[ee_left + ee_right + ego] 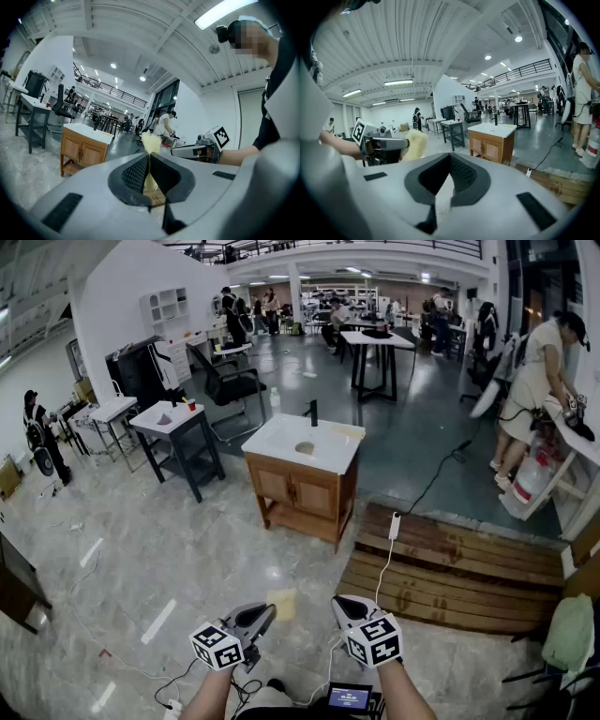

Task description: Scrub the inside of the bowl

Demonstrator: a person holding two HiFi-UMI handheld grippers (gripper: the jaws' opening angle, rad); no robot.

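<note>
One yellow scrubber (281, 604) over glossy floor (187, 549)

Sink cabinet (300, 491) stands on the glossy floor (187, 549); slatted wooden platform (459, 568) beside it

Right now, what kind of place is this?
Probably a big open lab or workshop hall: a freestanding sink cabinet out in the middle of the floor, black work tables farther back, and a railed mezzanine above.

Wooden cabinet with white sink top (300, 491) ahead, centre. Dark white-topped table (187, 420) left of it, slatted wooden platform (450, 568) right. Left gripper (266, 613), right gripper (341, 606) side by side nearest; pale yellow fibrous pad (282, 604) between left jaws.
</note>
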